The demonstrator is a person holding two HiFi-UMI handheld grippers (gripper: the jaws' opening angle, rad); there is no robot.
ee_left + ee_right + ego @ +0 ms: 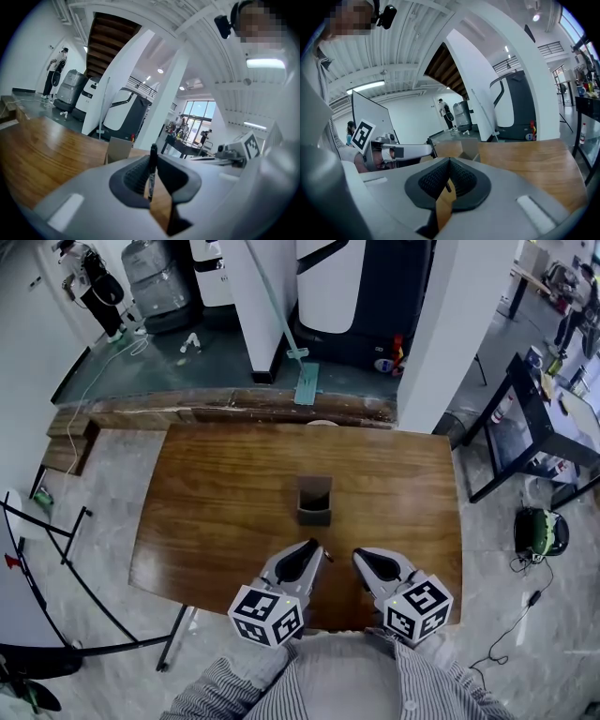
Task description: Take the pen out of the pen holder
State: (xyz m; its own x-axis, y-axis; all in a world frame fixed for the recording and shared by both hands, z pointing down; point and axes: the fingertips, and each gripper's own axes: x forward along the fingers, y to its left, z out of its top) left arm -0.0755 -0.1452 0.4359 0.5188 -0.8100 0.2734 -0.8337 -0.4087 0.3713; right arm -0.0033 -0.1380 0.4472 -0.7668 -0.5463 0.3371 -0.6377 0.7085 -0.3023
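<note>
A square brown pen holder (314, 501) stands upright at the middle of the wooden table (216, 493), and its open top shows nothing inside. My left gripper (314, 547) sits just in front of it, shut on a thin black pen (152, 168) that stands upright between the pads. The holder (118, 150) is a little ahead and left of those jaws. My right gripper (359, 559) rests beside the left one near the table's front edge, its pads (450, 161) closed together with nothing between them. The holder (469, 149) also shows ahead of the right gripper.
A black metal table (548, 427) with small items stands at the right, and a folding rack (56, 549) at the left. White pillars (258, 306) and a grey machine (361, 296) rise beyond the table's far edge. A helmet (541, 531) lies on the floor.
</note>
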